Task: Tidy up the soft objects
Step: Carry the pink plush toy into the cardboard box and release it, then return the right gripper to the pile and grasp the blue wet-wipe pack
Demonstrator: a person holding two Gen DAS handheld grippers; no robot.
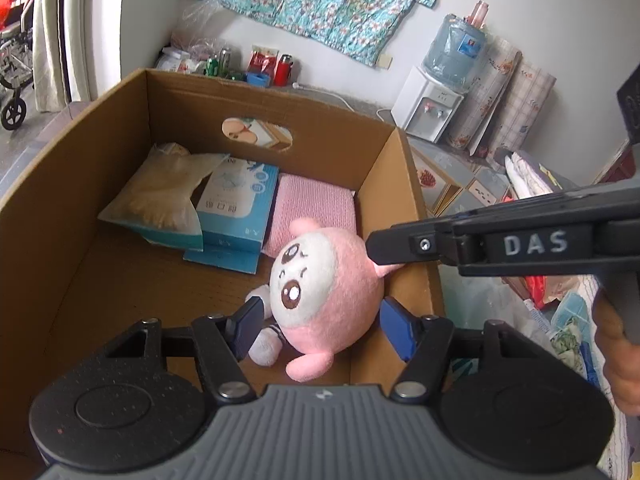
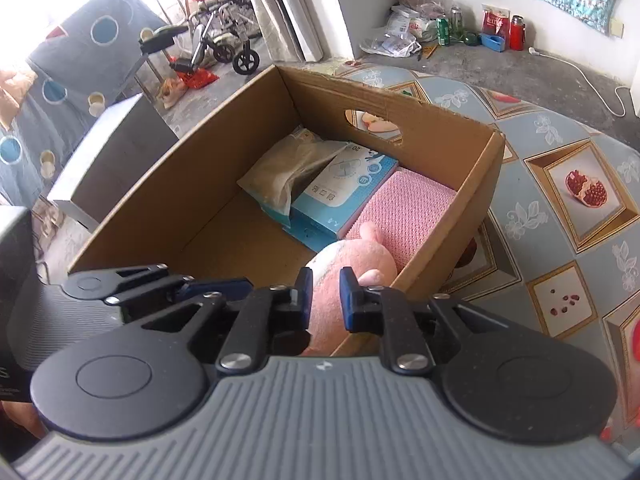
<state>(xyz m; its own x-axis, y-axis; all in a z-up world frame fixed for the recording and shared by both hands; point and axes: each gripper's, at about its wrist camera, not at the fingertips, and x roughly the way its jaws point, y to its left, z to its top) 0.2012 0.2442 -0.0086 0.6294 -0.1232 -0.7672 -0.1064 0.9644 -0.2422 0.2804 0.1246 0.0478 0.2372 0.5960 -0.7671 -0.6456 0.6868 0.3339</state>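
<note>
My right tool [image 2: 325, 298] pinches a round pink plush doll [image 1: 324, 292], apparently by an ear, inside the brown cardboard box [image 1: 80, 184]; my left tool [image 1: 320, 326] gapes empty. Next: let go.

- Lived-in home room, not a lab or shop.
- Floral cloth [image 1: 320, 0] hung on a white wall.
- Water dispenser [image 1: 430, 108] with a blue bottle in the corner.
- Cans, red flask [image 2: 517, 33] and plastic bags along the concrete floor.
- Wheelchair [image 2: 224, 40] by the curtain [image 1: 48, 32].
- Tabletop [image 2: 560, 152] covered in fruit-print oilcloth.
</note>
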